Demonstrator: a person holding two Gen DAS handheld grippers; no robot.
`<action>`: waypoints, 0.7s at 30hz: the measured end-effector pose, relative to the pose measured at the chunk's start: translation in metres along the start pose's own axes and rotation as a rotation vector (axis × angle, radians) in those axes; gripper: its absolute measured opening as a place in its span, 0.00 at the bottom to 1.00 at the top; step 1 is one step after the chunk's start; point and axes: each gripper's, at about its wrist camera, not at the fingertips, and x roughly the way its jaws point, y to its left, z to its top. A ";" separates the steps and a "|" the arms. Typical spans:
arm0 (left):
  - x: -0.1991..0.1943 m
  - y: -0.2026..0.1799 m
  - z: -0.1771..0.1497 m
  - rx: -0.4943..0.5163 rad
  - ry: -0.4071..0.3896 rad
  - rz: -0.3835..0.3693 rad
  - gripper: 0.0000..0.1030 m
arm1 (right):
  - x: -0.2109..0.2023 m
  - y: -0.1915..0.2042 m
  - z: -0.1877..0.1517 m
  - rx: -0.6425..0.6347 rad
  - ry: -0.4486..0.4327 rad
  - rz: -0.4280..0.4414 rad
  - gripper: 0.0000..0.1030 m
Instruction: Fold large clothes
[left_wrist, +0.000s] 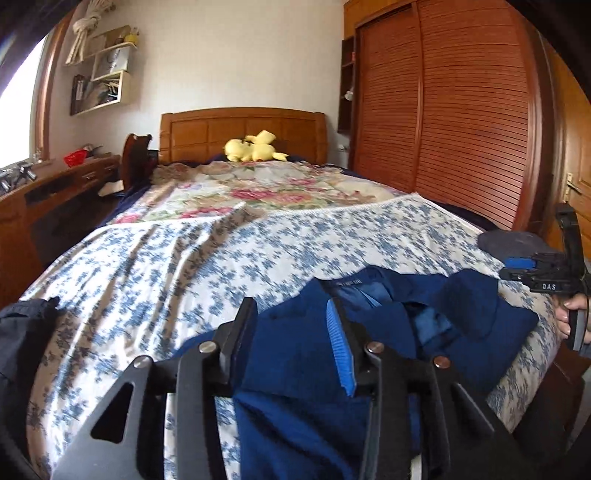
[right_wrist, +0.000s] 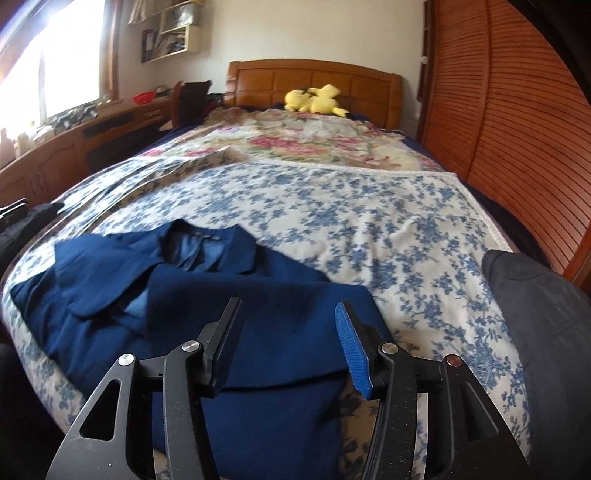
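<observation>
A dark blue jacket (left_wrist: 306, 362) lies on the blue-flowered bedspread (left_wrist: 184, 266) at the foot of the bed, collar away from me, with parts folded over its front. My left gripper (left_wrist: 291, 310) is open above its left part, jaws wide apart, nothing between them. In the right wrist view the jacket (right_wrist: 207, 295) lies spread with its collar toward the headboard. My right gripper (right_wrist: 288, 306) is open above its right side, empty. The right gripper also shows in the left wrist view (left_wrist: 554, 280), held by a hand at the bed's right edge.
A dark grey garment (right_wrist: 535, 314) lies at the bed's right edge and a black one (left_wrist: 22, 343) at the left edge. A yellow plush toy (left_wrist: 255, 147) sits by the headboard. A wooden wardrobe (left_wrist: 461, 110) stands on the right, a desk (left_wrist: 55, 192) on the left.
</observation>
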 end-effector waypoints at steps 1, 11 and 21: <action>0.003 0.000 -0.004 0.005 0.013 -0.009 0.38 | 0.001 0.006 0.000 -0.008 0.003 0.011 0.51; 0.015 0.000 -0.040 0.004 0.076 0.016 0.39 | 0.032 0.072 -0.010 -0.085 0.076 0.125 0.53; 0.015 0.003 -0.046 -0.002 0.086 0.008 0.39 | 0.062 0.100 -0.036 -0.154 0.228 0.146 0.53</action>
